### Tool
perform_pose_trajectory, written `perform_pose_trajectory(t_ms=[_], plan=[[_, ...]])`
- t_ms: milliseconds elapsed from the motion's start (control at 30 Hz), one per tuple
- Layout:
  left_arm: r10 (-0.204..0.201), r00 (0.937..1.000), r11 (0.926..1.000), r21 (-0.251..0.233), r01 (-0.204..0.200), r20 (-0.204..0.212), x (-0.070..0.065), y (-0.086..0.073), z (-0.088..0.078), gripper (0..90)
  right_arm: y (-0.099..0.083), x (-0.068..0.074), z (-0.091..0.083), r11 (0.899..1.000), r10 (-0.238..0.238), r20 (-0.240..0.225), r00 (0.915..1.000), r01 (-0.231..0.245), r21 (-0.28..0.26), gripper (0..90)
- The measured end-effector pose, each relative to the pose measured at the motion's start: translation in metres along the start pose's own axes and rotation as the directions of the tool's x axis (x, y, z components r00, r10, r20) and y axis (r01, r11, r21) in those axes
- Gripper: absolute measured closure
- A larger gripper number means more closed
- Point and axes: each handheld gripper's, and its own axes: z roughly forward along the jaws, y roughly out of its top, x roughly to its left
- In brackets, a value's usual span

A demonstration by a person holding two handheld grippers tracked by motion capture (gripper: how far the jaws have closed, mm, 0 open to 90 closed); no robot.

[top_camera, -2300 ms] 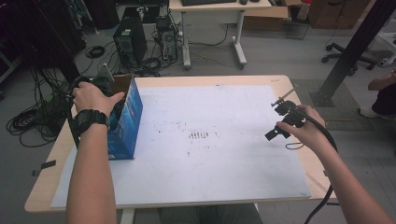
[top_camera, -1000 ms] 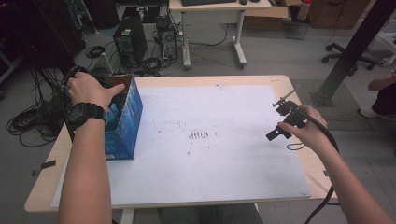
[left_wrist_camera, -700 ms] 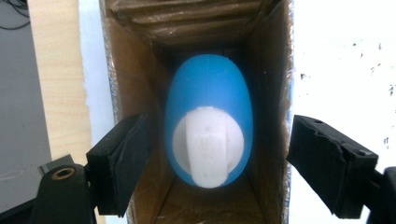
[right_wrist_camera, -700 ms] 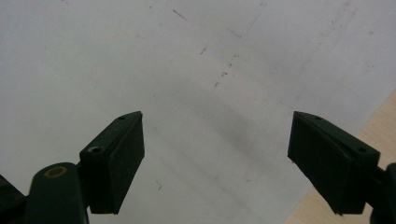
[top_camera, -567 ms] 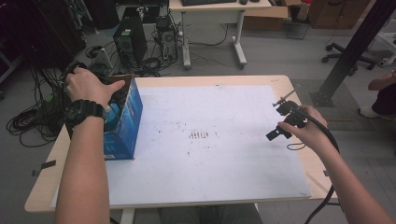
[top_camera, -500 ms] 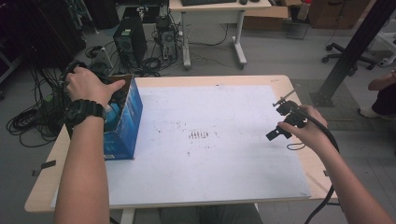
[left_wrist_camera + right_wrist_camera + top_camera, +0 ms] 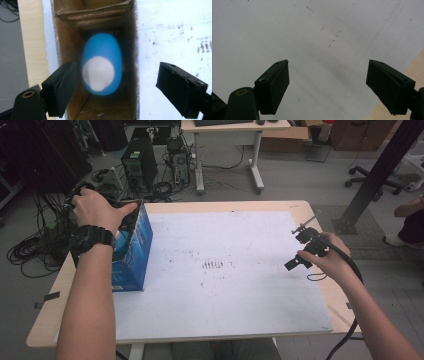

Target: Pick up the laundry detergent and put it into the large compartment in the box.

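a blue egg-shaped ball (image 7: 102,67) with a white patch lies in the open box (image 7: 130,50), at twelve o'clock from the left tool (image 7: 115,92), whose jaws have just been opening and stand released.

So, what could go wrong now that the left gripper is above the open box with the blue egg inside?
The left gripper has just been opening; its jaws straddle the blue box's cardboard wall, so lifting carelessly might snag and tip the box. The blue egg looks round and smooth; it could roll if the box is bumped. The right gripper hangs open over the white sheet, not steadying anything.
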Motion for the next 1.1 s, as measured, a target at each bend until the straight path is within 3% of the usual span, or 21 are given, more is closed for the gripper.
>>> perform_pose_trajectory(t_ms=[533, 1100], plan=[[0.056, 0.9983, 0.9982, -0.025, -0.055, 0.02, -0.03, 0.005, -0.007, 14.3, -0.003, -0.001, -0.004, 1.0, 0.004, 0.002, 1.0, -0.004, -0.007, 18.7], [0.15, 0.9866, 0.9883, -0.036, -0.148, 0.064, -0.077, 0.01, -0.007, 12.8, -0.007, -0.003, -0.008, 1.0, 0.007, 0.003, 1.0, -0.007, -0.015, 18.7]])
